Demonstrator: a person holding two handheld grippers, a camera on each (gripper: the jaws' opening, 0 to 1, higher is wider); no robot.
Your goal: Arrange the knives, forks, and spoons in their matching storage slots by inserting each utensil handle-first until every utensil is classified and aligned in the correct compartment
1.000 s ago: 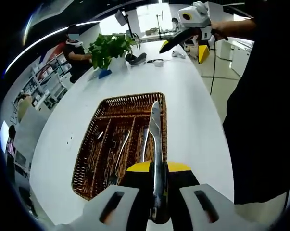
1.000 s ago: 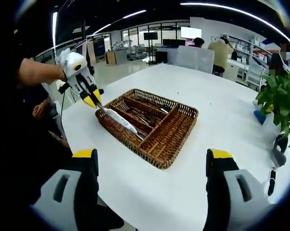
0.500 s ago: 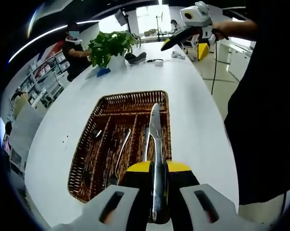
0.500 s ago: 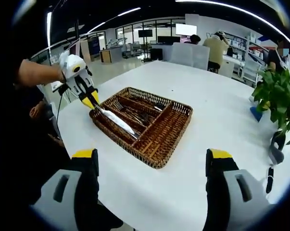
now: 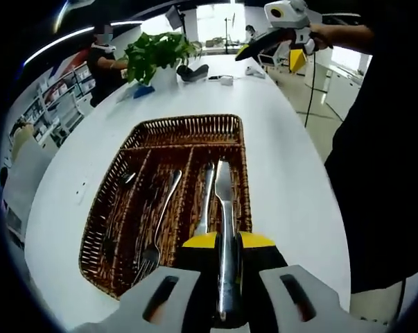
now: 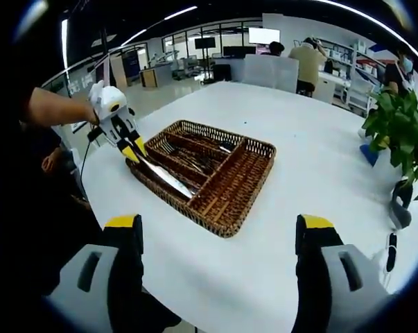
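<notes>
- Left gripper view: the left gripper (image 5: 225, 274) clamps a silver table knife (image 5: 223, 208), blade forward over the brown wicker compartment tray (image 5: 105, 215); a silver fork (image 5: 160, 225) lies inside.
- Right gripper view: the right gripper (image 6: 215, 236) hangs with jaws spread, gripping nothing, near the tray (image 6: 254, 184) on the white table (image 6: 319, 159).

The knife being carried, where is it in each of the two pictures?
Left gripper view: the knife runs up from bottom centre, pinched between the yellow-tipped fingers, blade over the basket's right slot.
Right gripper view: the knife is left of centre, slanting down from the left gripper.
Shared landmark: the brown wicker basket.
</notes>
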